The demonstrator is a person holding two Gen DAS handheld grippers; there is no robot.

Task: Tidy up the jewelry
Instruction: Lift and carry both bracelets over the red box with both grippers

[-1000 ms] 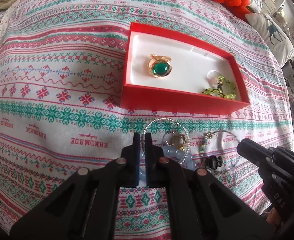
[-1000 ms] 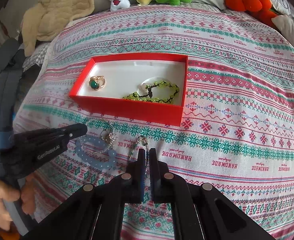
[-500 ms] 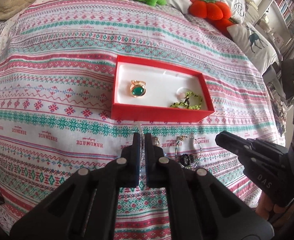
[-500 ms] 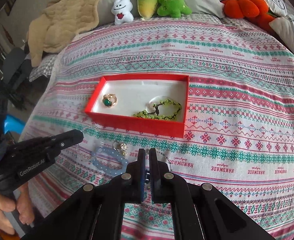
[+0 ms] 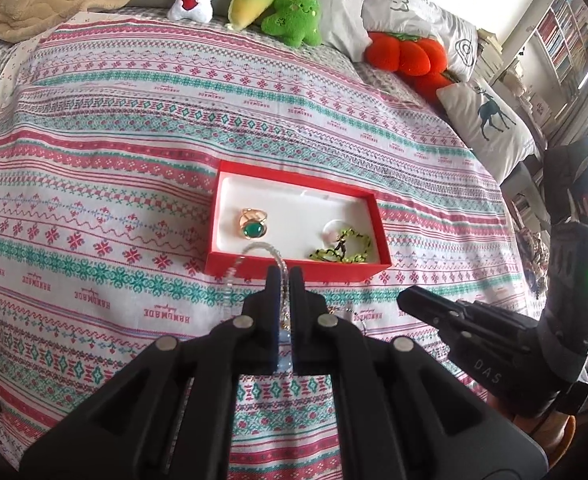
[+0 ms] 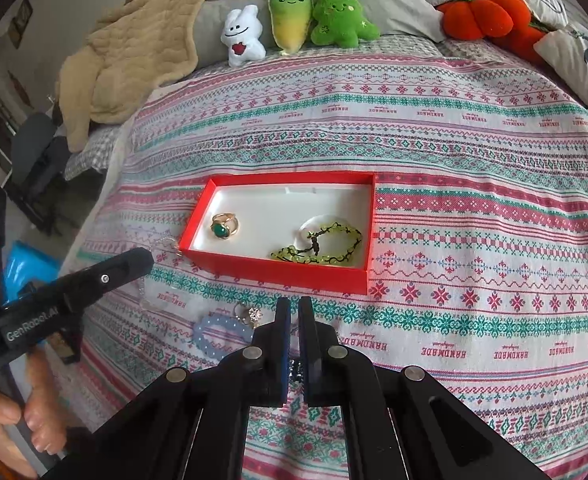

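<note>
Left wrist view: the left hand-held gripper (image 5: pixel 285 276) is clamped on a clear beaded bracelet (image 5: pixel 253 249), whose loop arcs up and left of the fingertips, lifted off the bed (image 5: pixel 93 184) and hanging just before the near wall of the red box (image 5: pixel 294 270). The box already contains a gold ring with a green stone (image 5: pixel 252 227) and a green beaded bracelet (image 5: pixel 344 249). The right hand-held gripper (image 6: pixel 294 306) hovers low with its fingers almost together; a dark item sits in the narrow gap, but whether it is gripped cannot be determined. A pale blue bracelet (image 6: pixel 222 335) and a small gold charm piece (image 6: pixel 250 314) lie on the bed just left of it.

Assessment: the held bracelet appears light, limp and smooth-beaded, liable to swing or slip. Grip is best taken across the strand, not on a single bead.
</note>
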